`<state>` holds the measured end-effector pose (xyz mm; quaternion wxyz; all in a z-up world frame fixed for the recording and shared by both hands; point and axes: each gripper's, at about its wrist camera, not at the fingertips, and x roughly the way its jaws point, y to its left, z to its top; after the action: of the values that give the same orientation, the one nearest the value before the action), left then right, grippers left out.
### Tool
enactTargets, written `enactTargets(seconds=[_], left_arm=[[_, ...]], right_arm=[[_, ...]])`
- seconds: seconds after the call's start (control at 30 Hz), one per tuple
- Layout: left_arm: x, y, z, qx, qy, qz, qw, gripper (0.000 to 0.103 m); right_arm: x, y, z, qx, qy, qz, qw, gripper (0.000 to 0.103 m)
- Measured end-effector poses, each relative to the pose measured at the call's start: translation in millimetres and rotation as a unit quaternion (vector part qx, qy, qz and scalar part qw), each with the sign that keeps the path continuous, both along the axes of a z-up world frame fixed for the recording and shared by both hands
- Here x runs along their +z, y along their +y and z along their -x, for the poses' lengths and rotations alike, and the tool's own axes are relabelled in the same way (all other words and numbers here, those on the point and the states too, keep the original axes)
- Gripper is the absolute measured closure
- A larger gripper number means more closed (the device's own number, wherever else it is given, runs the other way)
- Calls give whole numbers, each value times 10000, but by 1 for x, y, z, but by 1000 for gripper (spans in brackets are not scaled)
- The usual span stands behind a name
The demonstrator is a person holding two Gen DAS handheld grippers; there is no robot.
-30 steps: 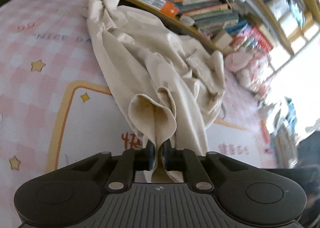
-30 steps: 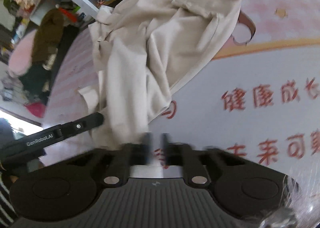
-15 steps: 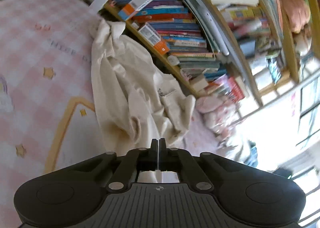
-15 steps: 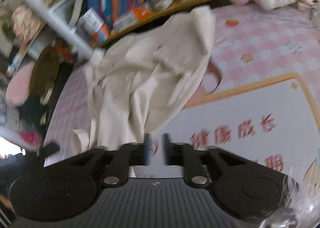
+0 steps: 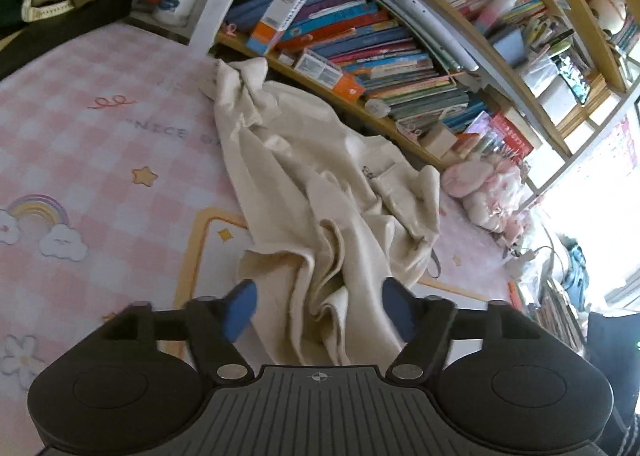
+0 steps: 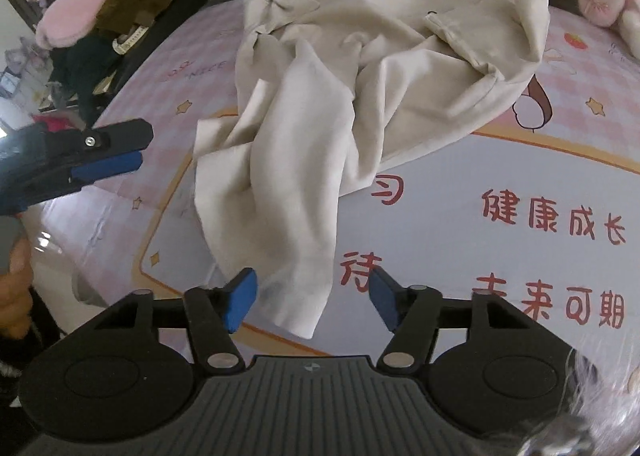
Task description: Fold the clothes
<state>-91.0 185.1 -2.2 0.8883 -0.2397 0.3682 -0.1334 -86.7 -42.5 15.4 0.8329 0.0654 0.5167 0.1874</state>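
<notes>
A crumpled cream garment [image 5: 320, 184] lies on the pink checked play mat [image 5: 100, 144], stretching from the bookshelf toward me. My left gripper [image 5: 318, 308] hangs just over its near folds. Its jaws are opening wide, with cloth lying between them and neither pad pressing on it. In the right wrist view the same garment [image 6: 360, 68] spreads across the mat [image 6: 500, 176]. One long end of it trails down toward my right gripper [image 6: 311, 296]. That gripper is open above the cloth's tip and grips nothing. A finger [image 6: 108, 166] of the left gripper shows at the left edge.
A low bookshelf [image 5: 360, 40] packed with books and boxes runs along the mat's far side. Pink plush toys [image 6: 600, 0] sit at the far right corner. Dark clothing and a pink cushion [image 6: 80, 16] are piled beyond the mat's left edge. A person's hand [image 6: 16, 280] shows at the left.
The left gripper was shut on a fold of the garment and has let it go, opening wide. The right gripper has opened too. Both have drawn back and up from the cloth.
</notes>
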Motion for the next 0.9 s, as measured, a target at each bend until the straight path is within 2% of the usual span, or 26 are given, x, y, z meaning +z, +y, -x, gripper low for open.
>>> enactTargets(seconds=[0.03,0.13,0.17,0.2,0.23,0.27,0.3,0.33,0.37,0.4,0.43,0.5,0.6,0.7,0.8,0.9], left_arm=[[-3,-3,-3,5,-16,-136,9999,31],[-10,-9,-15,194,-1,-817,9965,31],[-12,-9,-20,228,2,-908,9956,31],[-14,-8,-24,230,-9,-892,9957,32],[-18,-7,-30,213,35,-839,9962,33],[-23,-7,-36,178,128,-755,9969,36],[-28,-6,-42,144,221,-670,9974,51],[-34,-5,-48,142,356,-532,9978,60],[-41,-3,-54,168,528,-347,9979,79],[-48,-2,-60,194,699,-162,9972,103],[-53,0,-63,232,780,20,9967,103],[-49,6,-56,388,640,234,9969,103],[-17,16,-30,551,75,429,9975,103],[28,26,15,412,-722,733,9938,103],[47,28,60,288,-998,640,9925,103],[41,8,94,180,-883,195,9957,103]], right_arm=[[-1,1,0,-45,-11,18,10000,58],[-4,-6,-1,-334,101,-170,9992,70],[-5,-8,-1,-424,119,-268,9987,74],[-6,-10,-1,-489,139,-351,9981,85],[-6,-11,-1,-544,161,-423,9975,92],[-6,-13,-1,-592,175,-486,9969,93],[-6,-14,1,-620,176,-536,9965,95],[-5,-15,3,-637,166,-569,9962,96],[-3,-16,4,-657,128,-556,9962,97],[0,-16,5,-682,76,-521,9963,97],[2,-17,7,-706,24,-485,9963,98],[10,-22,9,-905,-162,-371,9951,98],[24,-45,8,-1476,-379,-595,9865,98],[38,-63,9,-1640,-442,-1204,9781,98],[50,-77,9,-1673,-451,-1692,9702,98],[50,-73,5,-1442,-327,-1523,9772,95]])
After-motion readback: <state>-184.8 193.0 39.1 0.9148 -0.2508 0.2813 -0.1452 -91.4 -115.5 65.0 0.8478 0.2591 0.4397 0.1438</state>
